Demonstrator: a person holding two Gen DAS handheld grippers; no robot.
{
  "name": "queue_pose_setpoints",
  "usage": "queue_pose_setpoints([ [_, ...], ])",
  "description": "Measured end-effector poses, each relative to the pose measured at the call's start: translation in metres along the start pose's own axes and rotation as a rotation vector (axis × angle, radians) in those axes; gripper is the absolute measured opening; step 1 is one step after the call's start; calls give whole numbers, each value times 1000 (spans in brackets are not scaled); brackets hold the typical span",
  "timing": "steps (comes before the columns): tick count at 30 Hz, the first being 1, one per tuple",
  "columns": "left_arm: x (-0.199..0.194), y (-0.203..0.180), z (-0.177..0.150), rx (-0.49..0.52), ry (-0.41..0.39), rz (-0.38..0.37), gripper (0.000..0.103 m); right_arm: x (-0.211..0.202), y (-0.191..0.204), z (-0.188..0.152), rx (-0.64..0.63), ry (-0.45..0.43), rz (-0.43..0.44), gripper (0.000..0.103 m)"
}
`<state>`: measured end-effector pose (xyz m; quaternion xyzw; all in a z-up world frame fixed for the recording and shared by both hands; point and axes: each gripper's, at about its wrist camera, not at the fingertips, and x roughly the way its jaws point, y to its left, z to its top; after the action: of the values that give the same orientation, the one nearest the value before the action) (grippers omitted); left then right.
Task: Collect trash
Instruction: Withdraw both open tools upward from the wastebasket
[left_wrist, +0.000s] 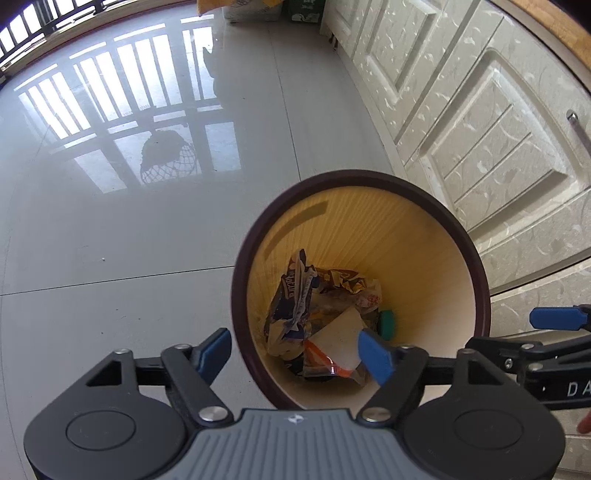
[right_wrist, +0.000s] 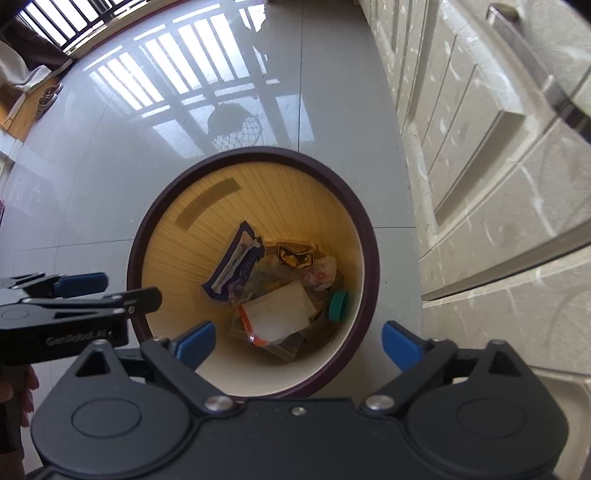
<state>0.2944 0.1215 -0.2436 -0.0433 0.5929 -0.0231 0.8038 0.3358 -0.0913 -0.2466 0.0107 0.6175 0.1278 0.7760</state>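
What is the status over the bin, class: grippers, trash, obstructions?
Left gripper open, empty. Right gripper open, empty. Wrappers, white packet and green cap lie in the waste bin. Nothing blocks its mouth.

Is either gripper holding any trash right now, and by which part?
No. The left gripper and right gripper are both open and empty above the bin; the trash lies inside.

The floor is of glossy grey tiles with thin dark joints. A round bin with a dark rim stands on it, near the pale cabinets at the right. Far away, some boxes stand on the floor.
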Motion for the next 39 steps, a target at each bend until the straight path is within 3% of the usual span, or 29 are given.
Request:
queue_pose_setpoints([
  [9,-40,13,-5,-43,-25,30,103,-35,16,-2,-36,-55,-26,102],
  [17,-82,15,-13,-56,-42,56,103,-75,31,-8,-59,-105,-49,103],
  [39,-251,-42,-38,-49,-235,58,103,-245,28,-42,-69,-299,-74,103],
])
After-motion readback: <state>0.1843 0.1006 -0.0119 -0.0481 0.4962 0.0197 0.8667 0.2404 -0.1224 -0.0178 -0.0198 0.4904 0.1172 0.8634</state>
